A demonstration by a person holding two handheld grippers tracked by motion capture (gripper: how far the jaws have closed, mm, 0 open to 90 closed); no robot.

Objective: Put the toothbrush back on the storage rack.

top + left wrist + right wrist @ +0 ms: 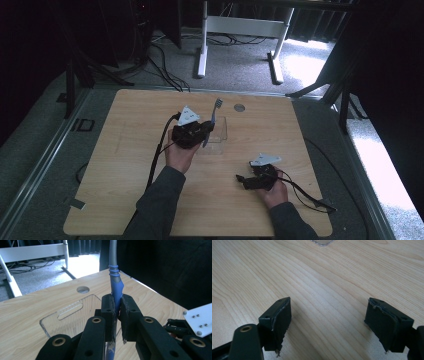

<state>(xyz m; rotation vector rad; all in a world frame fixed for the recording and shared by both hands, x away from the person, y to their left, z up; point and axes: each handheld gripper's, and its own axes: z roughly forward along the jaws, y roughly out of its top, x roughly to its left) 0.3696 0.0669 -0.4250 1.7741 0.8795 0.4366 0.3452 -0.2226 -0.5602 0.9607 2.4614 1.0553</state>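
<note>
A blue and grey toothbrush point(211, 121) point(115, 287) stands nearly upright over a clear plastic tray point(219, 134) point(72, 315) in the middle of the table. My left gripper point(196, 131) point(117, 307) is shut on the toothbrush's blue handle, with the bristle head pointing up and away. My right gripper point(242, 178) point(329, 325) rests low over the wooden table point(125, 165) at the near right, open with nothing between its fingers. A corner of the clear tray point(322, 242) shows at the top of the right gripper view.
A round cable hole point(239, 107) point(83, 289) lies in the table just beyond the tray. Cables trail from both grippers toward the near edge. A white desk frame point(240, 30) stands on the floor past the far edge.
</note>
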